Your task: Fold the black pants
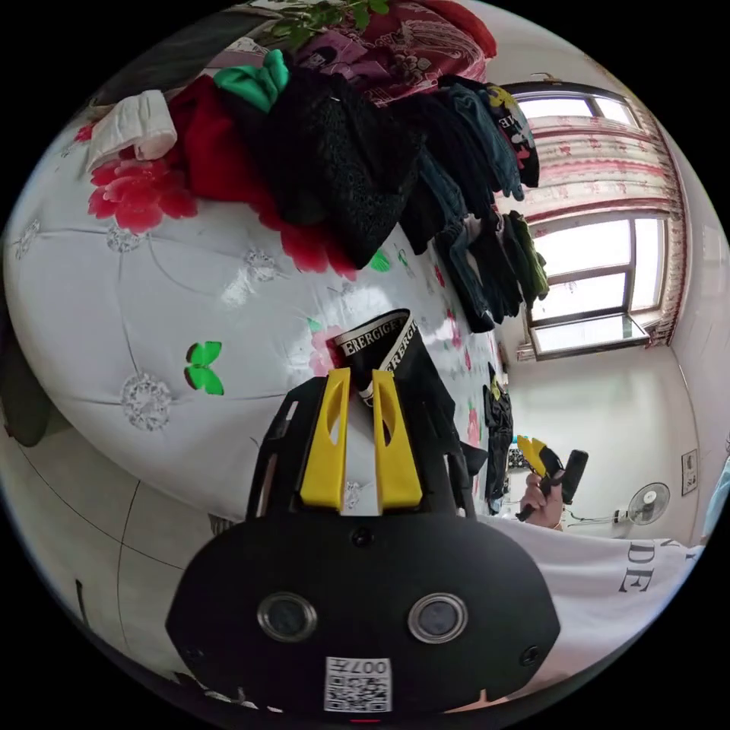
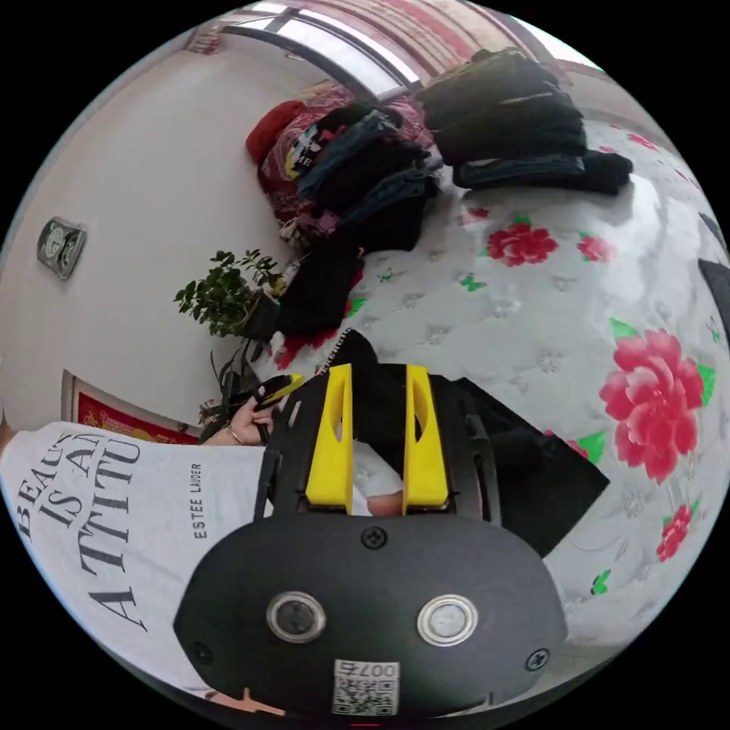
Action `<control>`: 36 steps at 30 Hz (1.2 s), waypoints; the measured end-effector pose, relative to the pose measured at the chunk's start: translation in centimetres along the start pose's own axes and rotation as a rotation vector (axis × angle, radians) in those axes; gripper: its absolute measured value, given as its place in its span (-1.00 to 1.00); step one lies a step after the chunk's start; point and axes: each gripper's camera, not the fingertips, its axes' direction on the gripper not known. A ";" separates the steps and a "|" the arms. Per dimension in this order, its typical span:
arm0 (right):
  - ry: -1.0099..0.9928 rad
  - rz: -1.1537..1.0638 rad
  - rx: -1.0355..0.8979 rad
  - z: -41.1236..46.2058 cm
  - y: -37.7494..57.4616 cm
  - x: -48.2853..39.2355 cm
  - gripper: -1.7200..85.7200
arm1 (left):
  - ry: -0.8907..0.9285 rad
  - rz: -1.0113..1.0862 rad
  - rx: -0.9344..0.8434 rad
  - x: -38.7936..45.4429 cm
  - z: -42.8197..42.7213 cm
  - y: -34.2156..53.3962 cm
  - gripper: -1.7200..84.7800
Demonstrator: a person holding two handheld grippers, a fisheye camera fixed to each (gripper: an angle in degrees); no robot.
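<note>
Left tongs (image 1: pixel 362 380) clamped on pants (image 1: pixel 395 357) waistband; right tongs (image 2: pixel 378 380) clamped on black cloth, pants draped ahead over bed (image 2: pixel 532 319); folding looks barely begun; stacks (image 2: pixel 517 122) beyond.

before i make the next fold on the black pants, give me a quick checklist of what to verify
1. Left hand-held gripper has the black pants' lettered waistband between its yellow jaws: ok, though whether both jaws press is cannot tell.
2. Right hand-held gripper grips the black pants: cannot tell; dark fabric sits between the jaws, contact unclear.
3. Pants spread flat on the white flowered bedcover: not ok; they look bunched near the edge.
4. Bare bedcover ahead for folding: ok.
5. Stacks of folded dark clothes lie apart from the pants: ok.
</note>
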 end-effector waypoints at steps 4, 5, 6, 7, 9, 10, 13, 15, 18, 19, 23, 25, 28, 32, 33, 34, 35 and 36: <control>0.221 0.435 0.067 -5.2 9.3 11.7 -0.75 | 0.007 0.047 -0.066 -0.1 0.1 -1.0 -0.79; 0.227 0.533 0.076 -5.9 11.7 14.2 -0.74 | 0.009 0.069 -0.081 0.2 0.3 -1.5 -0.77; 0.230 0.568 0.082 -6.1 12.7 15.1 -0.74 | 0.013 0.090 -0.105 0.5 0.6 -2.1 -0.75; 0.230 0.627 0.088 -5.9 14.3 16.6 -0.73 | 0.016 0.100 -0.117 0.7 0.8 -2.4 -0.74; 0.198 0.647 0.088 -4.8 15.2 17.9 -0.74 | 0.010 0.143 -0.183 1.6 1.9 -3.8 -0.73; 0.183 0.640 0.072 -3.4 15.1 18.4 -0.75 | -0.007 0.155 -0.204 1.8 2.2 -4.0 -0.74; 0.304 0.602 0.046 -0.9 13.8 18.4 -0.84 | -0.137 0.204 -0.242 3.0 2.9 -5.1 -0.90; 0.249 0.560 -0.035 0.8 12.6 18.9 -0.89 | -0.271 0.243 -0.278 3.9 2.9 -5.7 -0.96; 0.319 0.476 -0.067 0.2 11.5 18.3 -0.94 | -0.339 0.280 -0.242 4.8 1.2 -5.9 -0.98; 0.391 0.451 -0.053 -1.3 11.5 17.9 -0.95 | -0.356 0.285 -0.228 4.9 0.7 -5.9 -0.98; 0.592 0.466 -0.043 -5.1 13.7 18.4 -0.94 | -0.371 0.240 -0.159 4.3 -3.1 -5.0 -0.98; 0.667 0.529 -0.054 -5.3 15.1 19.7 -0.91 | -0.340 0.242 -0.160 3.6 -3.7 -4.6 -0.98; 0.650 0.626 -0.082 -5.2 15.8 21.1 -0.87 | -0.216 0.190 -0.197 2.7 -3.5 -4.3 -0.96; 0.670 0.388 0.119 -4.6 12.6 13.4 -0.85 | -0.124 0.267 -0.233 5.1 -2.0 -4.1 -0.87; 0.658 0.329 0.125 -3.9 12.0 12.0 -0.85 | -0.119 0.312 -0.263 6.2 -1.2 -3.9 -0.85; 0.629 0.211 0.111 -2.3 10.8 9.3 -0.85 | -0.122 0.336 -0.278 6.8 -0.7 -3.9 -0.85; 0.606 0.107 0.074 -0.1 9.6 7.0 -0.84 | -0.130 0.386 -0.303 7.9 0.1 -3.6 -0.84; 0.596 0.064 0.051 1.2 9.1 6.1 -0.84 | -0.130 0.432 -0.327 8.9 1.0 -3.4 -0.83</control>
